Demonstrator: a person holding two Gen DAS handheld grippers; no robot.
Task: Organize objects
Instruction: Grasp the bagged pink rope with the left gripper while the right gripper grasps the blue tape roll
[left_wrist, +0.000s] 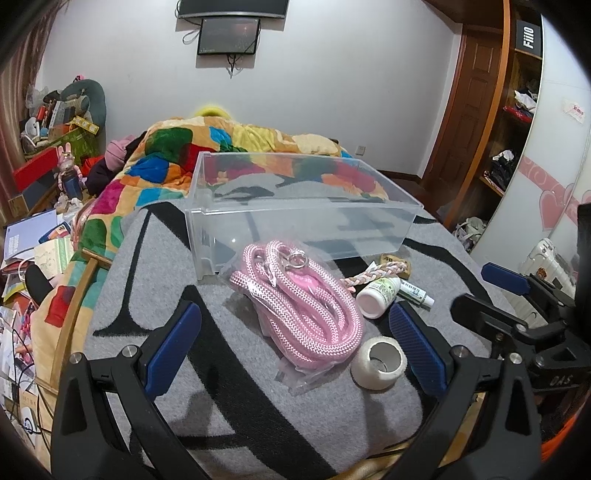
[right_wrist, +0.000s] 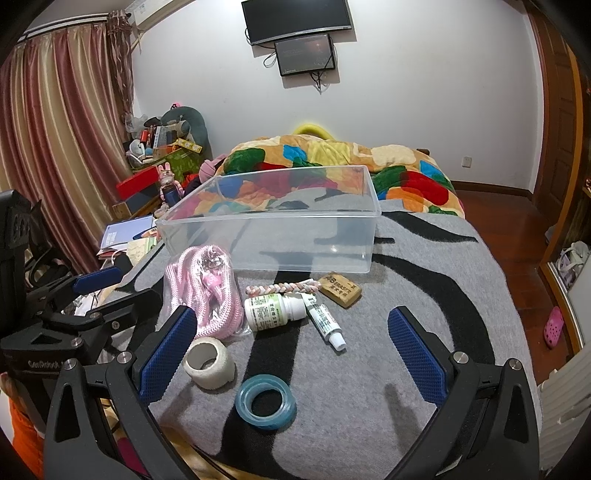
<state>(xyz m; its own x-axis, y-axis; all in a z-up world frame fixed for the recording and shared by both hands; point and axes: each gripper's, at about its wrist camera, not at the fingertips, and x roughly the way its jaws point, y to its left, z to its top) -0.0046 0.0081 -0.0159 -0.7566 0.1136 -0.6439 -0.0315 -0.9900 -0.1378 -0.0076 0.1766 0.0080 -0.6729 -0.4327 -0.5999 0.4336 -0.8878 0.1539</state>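
A clear plastic bin (left_wrist: 295, 218) (right_wrist: 273, 229) stands empty on the grey and black blanket. In front of it lie a bagged pink rope (left_wrist: 299, 314) (right_wrist: 207, 291), a white tape roll (left_wrist: 378, 363) (right_wrist: 210, 363), a white pill bottle (left_wrist: 378, 297) (right_wrist: 273, 312), a small tube (left_wrist: 417, 293) (right_wrist: 327, 323), a braided band (left_wrist: 373, 275) (right_wrist: 280, 288) and an eraser (right_wrist: 340, 290). A blue tape roll (right_wrist: 266, 402) lies nearest in the right wrist view. My left gripper (left_wrist: 295, 343) is open around the rope and white roll. My right gripper (right_wrist: 291, 350) is open above the blue roll, empty.
A colourful quilt (left_wrist: 207, 155) is piled behind the bin. Books and clutter (left_wrist: 33, 243) lie left of the bed. A wooden wardrobe (left_wrist: 491, 122) stands to the right, with wooden floor (right_wrist: 517, 258) and a pink shoe (right_wrist: 553, 326) beside the bed.
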